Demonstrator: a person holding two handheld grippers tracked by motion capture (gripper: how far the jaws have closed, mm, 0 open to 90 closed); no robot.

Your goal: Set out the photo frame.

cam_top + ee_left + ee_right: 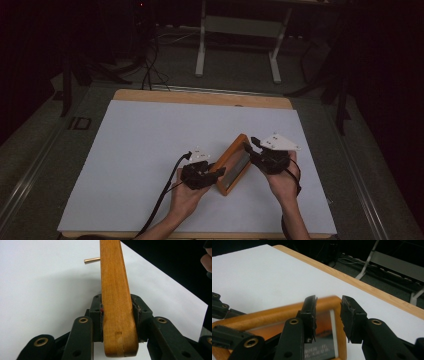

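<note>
a wooden picture frame (234, 164) with rounded corners and an orange-brown finish sits tilted between two hand-held grippers, near the front right part of a white sheet (150, 150) that covers a wooden table (200, 96). the frame holds a dark picture behind glass, with small pale lettering too blurred to read in the right gripper view. the left gripper (212, 172) is clamped on the frame's near edge: in the left gripper view its two black jaws press against both faces of the wooden bar (117, 302). the right gripper (248, 146) hovers at the frame's far corner with its jaws apart, a clear gap between them, gripping nothing. a thin copper-coloured rod (92, 260) lies on the sheet beyond the frame. each gripper is held in a person's hand (184, 197).
</note>
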